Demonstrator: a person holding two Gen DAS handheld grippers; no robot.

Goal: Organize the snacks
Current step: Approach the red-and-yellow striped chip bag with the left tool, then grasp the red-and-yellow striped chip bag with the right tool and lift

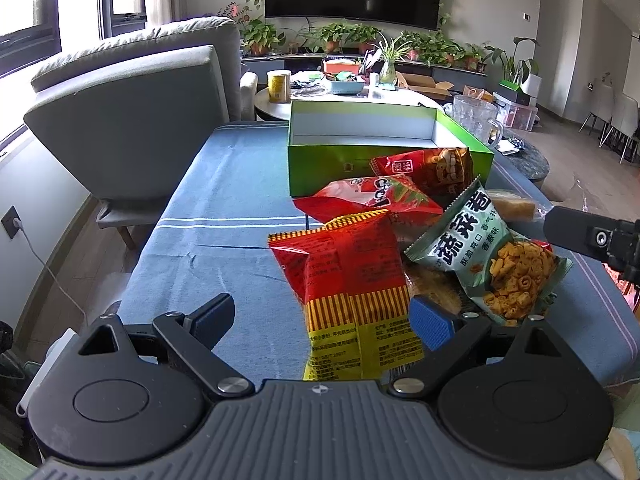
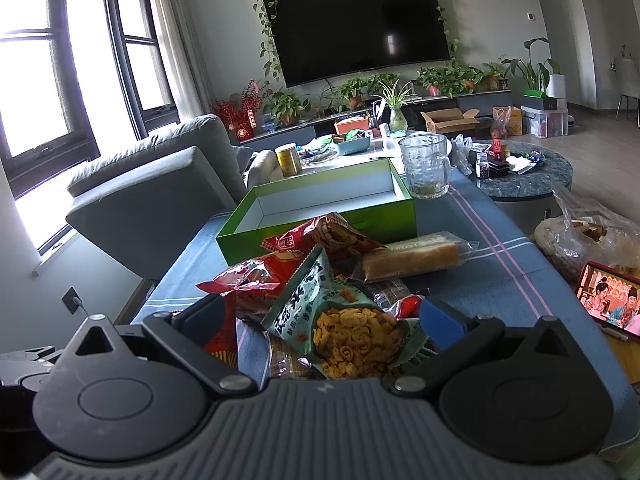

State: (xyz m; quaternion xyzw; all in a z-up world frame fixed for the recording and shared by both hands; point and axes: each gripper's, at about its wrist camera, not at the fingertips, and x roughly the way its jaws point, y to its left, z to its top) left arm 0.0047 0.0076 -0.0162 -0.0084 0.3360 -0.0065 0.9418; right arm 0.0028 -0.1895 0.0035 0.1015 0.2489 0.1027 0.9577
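Snack packets lie heaped on a blue striped table [image 1: 224,216] in a living room, just in front of an open green box [image 1: 320,168] that stands empty beyond them. Left hand-held gripper [image 1: 322,318] hovers low over the near edge of the heap, jaws spread wide and gripping nothing; a red and yellow striped packet [image 1: 348,280] sits between the fingers, its long axis running almost straight away from the camera toward the box. Right hand-held gripper [image 2: 322,318] is likewise released, its blue pads standing apart on either side of a pale green packet of crunchy curls [image 2: 340,320], which tilts up against the pile and touches neither pad as far as can be seen. From the left wrist view the right tool's dark arm reaches in from the right edge, near that same green packet [image 1: 492,248]. Two red packets [image 1: 380,200] and a wrapped slice of cake [image 2: 412,258] rest closer to the box, well beyond both sets of fingers. A glass mug [image 2: 426,168] stands by the box's far corner. Each tool appears to have its own packet lined up: judging by position, the left is nearer the striped one, the right nearer the green, and either would close on its packet, then carry forward and slightly up over the box's near wall.
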